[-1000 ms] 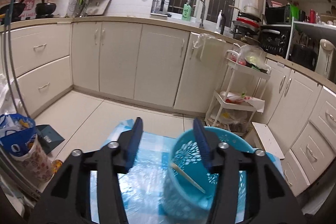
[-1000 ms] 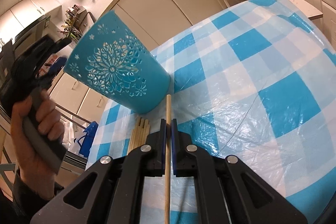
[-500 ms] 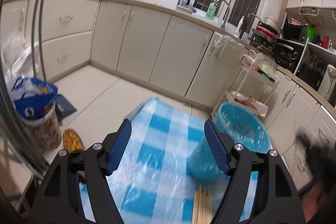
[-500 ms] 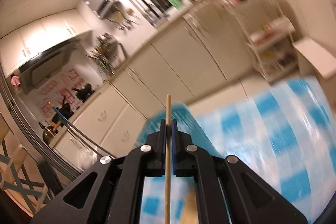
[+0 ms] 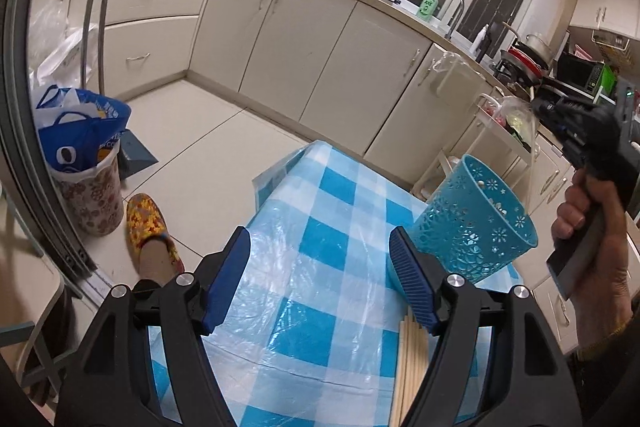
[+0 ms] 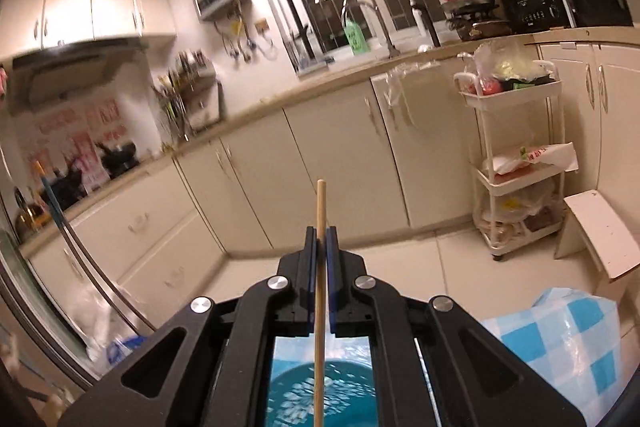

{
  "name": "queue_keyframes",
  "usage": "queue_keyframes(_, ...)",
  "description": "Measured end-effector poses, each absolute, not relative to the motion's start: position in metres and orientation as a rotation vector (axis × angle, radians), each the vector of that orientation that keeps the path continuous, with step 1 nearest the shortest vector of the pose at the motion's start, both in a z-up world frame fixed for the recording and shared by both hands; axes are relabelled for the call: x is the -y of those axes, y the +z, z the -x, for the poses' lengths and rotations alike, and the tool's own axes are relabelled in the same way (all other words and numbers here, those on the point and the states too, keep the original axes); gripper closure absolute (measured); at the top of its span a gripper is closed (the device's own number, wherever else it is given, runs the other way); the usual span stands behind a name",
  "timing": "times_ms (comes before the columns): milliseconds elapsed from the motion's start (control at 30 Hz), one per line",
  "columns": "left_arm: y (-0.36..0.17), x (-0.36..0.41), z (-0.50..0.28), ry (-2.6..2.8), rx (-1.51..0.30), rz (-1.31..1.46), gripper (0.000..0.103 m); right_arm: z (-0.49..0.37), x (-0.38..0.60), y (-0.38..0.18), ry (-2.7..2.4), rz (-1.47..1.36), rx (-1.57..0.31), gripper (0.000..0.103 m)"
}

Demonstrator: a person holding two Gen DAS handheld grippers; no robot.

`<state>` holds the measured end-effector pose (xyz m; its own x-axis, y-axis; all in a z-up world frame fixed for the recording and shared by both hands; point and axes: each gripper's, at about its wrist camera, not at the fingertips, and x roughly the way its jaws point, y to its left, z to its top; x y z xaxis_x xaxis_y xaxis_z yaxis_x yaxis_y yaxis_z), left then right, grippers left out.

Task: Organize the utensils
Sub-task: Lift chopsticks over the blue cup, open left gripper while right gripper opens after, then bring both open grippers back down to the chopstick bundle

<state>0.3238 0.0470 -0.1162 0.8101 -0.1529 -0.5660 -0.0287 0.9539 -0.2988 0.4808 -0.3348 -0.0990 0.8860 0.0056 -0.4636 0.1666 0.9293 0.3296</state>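
A turquoise cut-out utensil cup [image 5: 478, 223] stands on the blue-and-white checked tablecloth [image 5: 320, 291]. My left gripper [image 5: 320, 281] is open and empty, held above the cloth to the left of the cup. Several wooden chopsticks [image 5: 408, 367] lie on the cloth below the cup. My right gripper [image 6: 319, 233] is shut on one wooden chopstick [image 6: 320, 211], held upright above the cup [image 6: 324, 397], whose inside shows below the jaws. The right gripper also shows in the left wrist view [image 5: 576, 131], above and to the right of the cup.
Cream kitchen cabinets [image 5: 304, 39] and tiled floor [image 5: 208, 155] surround the table. A blue bag in a floral bin [image 5: 80, 163] and a slipper [image 5: 150, 231] are on the floor at left. A white trolley [image 6: 516, 163] stands by the cabinets.
My right gripper has lifted the chopstick off the table and tilted it upright over the cup. My left gripper has pulled back from the cup and opened wider.
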Motion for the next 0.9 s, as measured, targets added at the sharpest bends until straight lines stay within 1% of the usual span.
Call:
queue_keyframes(200,-0.122,-0.049,-0.323,-0.067,-0.648,0.318,0.035,-0.479,0.326,-0.118,-0.068,-0.307,-0.580,0.097)
queue_keyframes(233,-0.123,-0.048,-0.322,-0.071,-0.652,0.316,0.035,-0.478,0.324,-0.119,-0.063,-0.303,-0.590,0.094)
queue_keyframes(267,-0.123,-0.047,-0.321,-0.077,-0.657,0.311,0.035,-0.474,0.325,-0.122,-0.056,-0.301,-0.608,0.088)
queue_keyframes(333,-0.122,-0.043,-0.318,-0.090,-0.664,0.297,0.035,-0.462,0.327,-0.122,-0.048,-0.311,-0.614,0.080)
queue_keyframes(433,-0.121,-0.037,-0.313,-0.104,-0.676,0.277,0.034,-0.429,0.334,-0.115,-0.051,-0.357,-0.589,0.076)
queue_keyframes(500,-0.122,-0.034,-0.311,-0.114,-0.692,0.262,0.033,-0.392,0.342,-0.114,-0.066,-0.404,-0.574,0.076)
queue_keyframes(567,-0.124,-0.030,-0.308,-0.126,-0.712,0.242,0.032,-0.361,0.345,-0.124,-0.078,-0.445,-0.598,0.076)
queue_keyframes(633,-0.129,-0.025,-0.305,-0.140,-0.732,0.219,0.032,-0.336,0.340,-0.147,-0.071,-0.468,-0.676,0.076)
queue_keyframes(767,-0.141,-0.010,-0.302,-0.165,-0.784,0.168,0.032,-0.304,0.315,-0.219,-0.040,-0.480,-0.904,0.077)
queue_keyframes(833,-0.144,-0.003,-0.300,-0.173,-0.803,0.144,0.032,-0.302,0.302,-0.242,-0.025,-0.475,-0.968,0.079)
queue_keyframes(900,-0.146,0.001,-0.297,-0.181,-0.813,0.131,0.032,-0.304,0.292,-0.252,-0.024,-0.441,-0.987,0.079)
